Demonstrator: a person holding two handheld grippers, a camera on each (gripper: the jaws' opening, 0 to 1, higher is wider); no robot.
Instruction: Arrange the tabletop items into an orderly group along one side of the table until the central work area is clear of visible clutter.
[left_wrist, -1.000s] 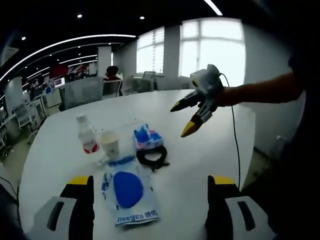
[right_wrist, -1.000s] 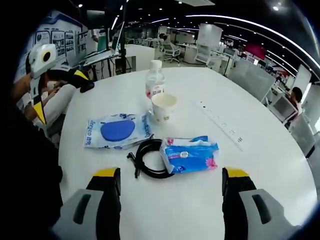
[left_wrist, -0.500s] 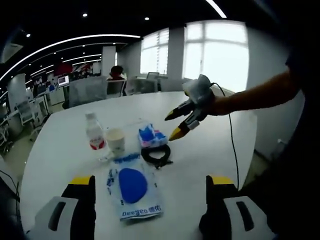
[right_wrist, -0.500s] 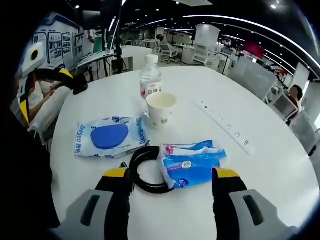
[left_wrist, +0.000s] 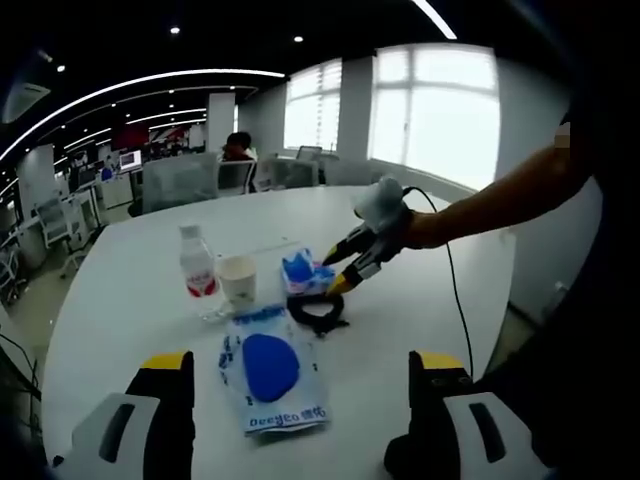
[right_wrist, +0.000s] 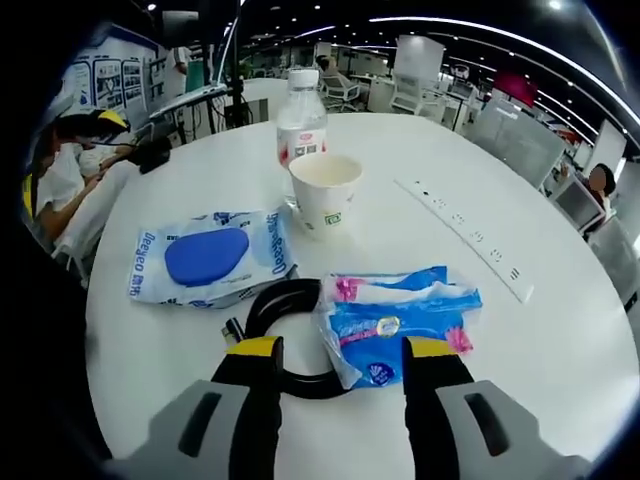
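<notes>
On the white round table (left_wrist: 110, 310) stand a water bottle (left_wrist: 198, 266) and a paper cup (left_wrist: 238, 282). Beside them lie a blue tissue pack (left_wrist: 303, 272), a black cable coil (left_wrist: 316, 312) and a blue-and-white wipes pouch (left_wrist: 270, 372). My left gripper (left_wrist: 297, 362) is open, held back near the table's edge in front of the pouch. My right gripper (left_wrist: 336, 276) reaches in, open, low over the tissue pack and cable. In the right gripper view its jaws (right_wrist: 342, 350) straddle the near corner of the tissue pack (right_wrist: 405, 318) and the cable (right_wrist: 272, 305).
A white power strip (right_wrist: 465, 250) lies on the table beyond the tissue pack. The pouch (right_wrist: 205, 260), cup (right_wrist: 325, 190) and bottle (right_wrist: 302, 122) sit farther in. My left gripper (right_wrist: 65, 160) shows at the far table edge. Desks, chairs and a seated person fill the office behind.
My right gripper has moved forward and down onto the tissue pack and cable, and its jaws have narrowed. The left gripper has stayed near the table edge.
</notes>
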